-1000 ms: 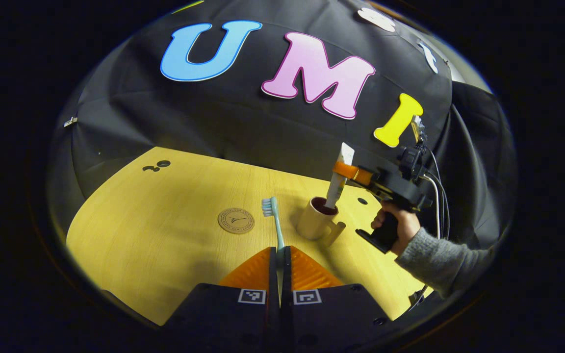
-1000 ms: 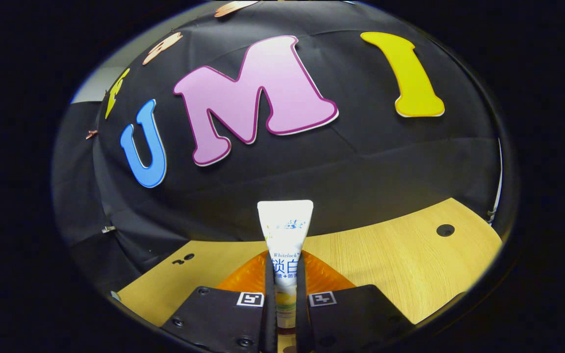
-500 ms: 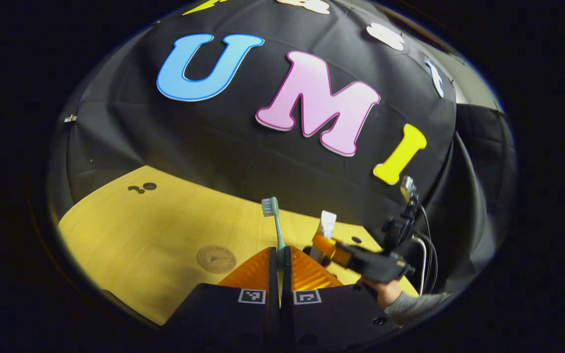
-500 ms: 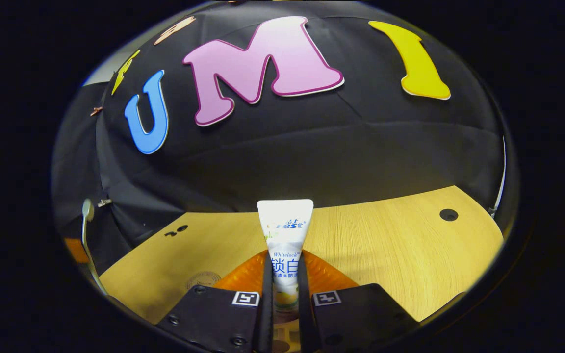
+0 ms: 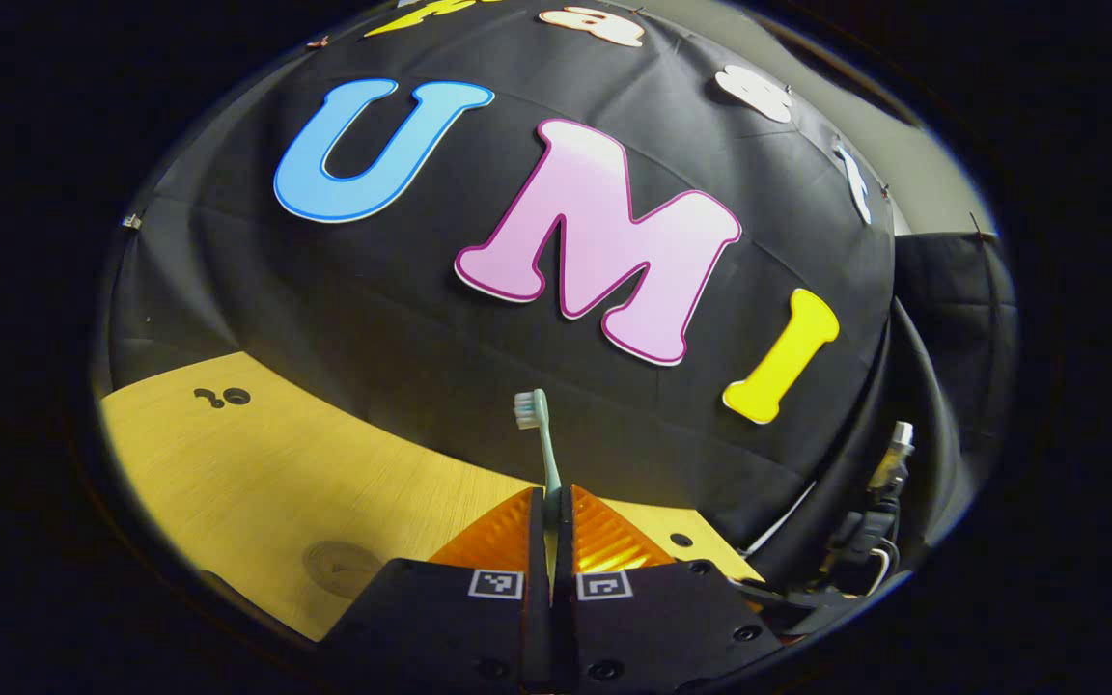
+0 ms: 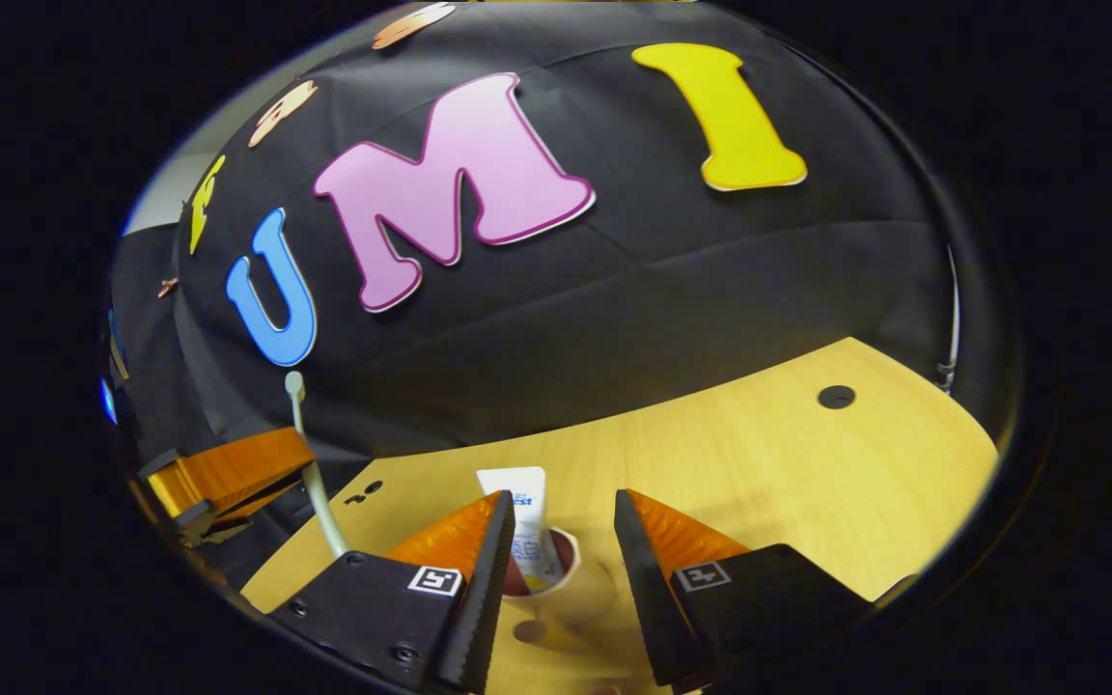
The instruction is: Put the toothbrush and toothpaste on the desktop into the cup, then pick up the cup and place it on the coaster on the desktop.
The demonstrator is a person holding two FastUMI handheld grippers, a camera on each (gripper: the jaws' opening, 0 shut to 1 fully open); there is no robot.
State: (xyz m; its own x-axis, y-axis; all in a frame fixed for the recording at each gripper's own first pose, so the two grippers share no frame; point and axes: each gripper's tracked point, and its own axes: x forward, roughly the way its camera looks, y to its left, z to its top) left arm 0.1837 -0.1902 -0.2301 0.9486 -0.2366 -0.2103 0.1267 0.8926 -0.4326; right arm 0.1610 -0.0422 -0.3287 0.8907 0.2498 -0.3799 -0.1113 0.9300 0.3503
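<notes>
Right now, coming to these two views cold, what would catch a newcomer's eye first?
In the right gripper view, the toothpaste stands in the cup on the wooden desktop, framed by the open right tool. In the left gripper view, the left tool is shut on the toothbrush, whose bristled head rises in front of the black cloth wall.

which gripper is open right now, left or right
The right gripper: its fingers stand apart with the toothpaste released, upright in the cup. The left gripper is clamped shut on the toothbrush.
</notes>
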